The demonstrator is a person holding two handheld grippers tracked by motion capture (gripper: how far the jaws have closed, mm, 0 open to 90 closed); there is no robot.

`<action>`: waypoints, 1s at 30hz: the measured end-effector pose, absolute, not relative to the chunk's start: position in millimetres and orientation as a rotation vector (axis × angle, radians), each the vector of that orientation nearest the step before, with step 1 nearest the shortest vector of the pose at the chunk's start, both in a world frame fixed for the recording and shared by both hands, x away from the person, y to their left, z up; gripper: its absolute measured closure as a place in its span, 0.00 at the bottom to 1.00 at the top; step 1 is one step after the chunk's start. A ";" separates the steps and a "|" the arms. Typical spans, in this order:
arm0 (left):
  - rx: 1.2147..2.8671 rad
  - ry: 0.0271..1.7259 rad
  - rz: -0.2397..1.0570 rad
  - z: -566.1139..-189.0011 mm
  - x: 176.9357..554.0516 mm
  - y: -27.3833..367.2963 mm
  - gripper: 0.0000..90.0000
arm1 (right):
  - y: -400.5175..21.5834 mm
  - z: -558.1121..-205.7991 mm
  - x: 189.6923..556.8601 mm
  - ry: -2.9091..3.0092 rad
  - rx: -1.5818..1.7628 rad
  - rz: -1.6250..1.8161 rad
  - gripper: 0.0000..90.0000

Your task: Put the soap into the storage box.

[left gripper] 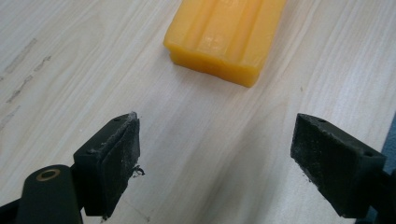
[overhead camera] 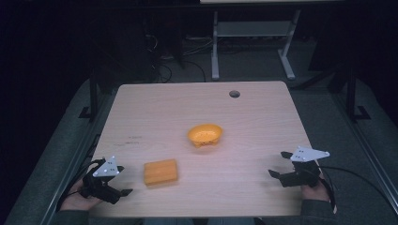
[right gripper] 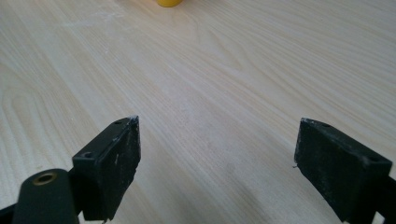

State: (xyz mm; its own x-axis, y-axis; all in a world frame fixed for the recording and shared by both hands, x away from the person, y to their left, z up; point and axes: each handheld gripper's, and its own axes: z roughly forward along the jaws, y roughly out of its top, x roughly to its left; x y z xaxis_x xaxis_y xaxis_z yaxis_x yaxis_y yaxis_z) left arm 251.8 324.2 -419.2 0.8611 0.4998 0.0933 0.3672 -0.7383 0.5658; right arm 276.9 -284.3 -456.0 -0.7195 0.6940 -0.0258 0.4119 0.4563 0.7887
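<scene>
Orange and ridged on top, the rectangular foam sponge (left gripper: pixel 225 35) lies flat on the pale wooden table (overhead camera: pixel 197 110) just ahead of the left gripper (left gripper: pixel 215 163), slightly toward its right-hand jaw, and nothing touches it yet. That gripper's jaws stand wide apart and hold nothing; in the high view the left gripper (overhead camera: pixel 123 180) rests low near the table edge with the sponge (overhead camera: pixel 161 172) close off its tips. The right gripper (overhead camera: pixel 279 164) is likewise spread wide and bare, and the round orange plastic bowl (overhead camera: pixel 205 134) sits well ahead of it and off toward the other hand; along the right gripper (right gripper: pixel 217 163) a sliver of the bowl (right gripper: pixel 169 3) peeks in at the far end. The step in hand looks like reaching for the sponge. To do it well, the left gripper should slide forward low, turning a little so the jaws straddle the sponge across its narrow width, squarely on the long sides rather than on a corner. Foam yields, so a gentle close around the middle should hold it without folding. The right gripper can probably wait, or steady the bowl if the sponge goes there.
</scene>
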 end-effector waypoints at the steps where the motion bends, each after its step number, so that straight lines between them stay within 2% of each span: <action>1: 2.484 0.630 0.323 -419.2 251.8 324.2 0.17 | -284.8 -456.7 277.4 2.366 0.941 1.139 0.15; 30: 2.497 0.574 0.320 -415.0 256.4 309.1 0.18 | -285.6 -460.6 280.2 2.392 0.925 1.119 0.15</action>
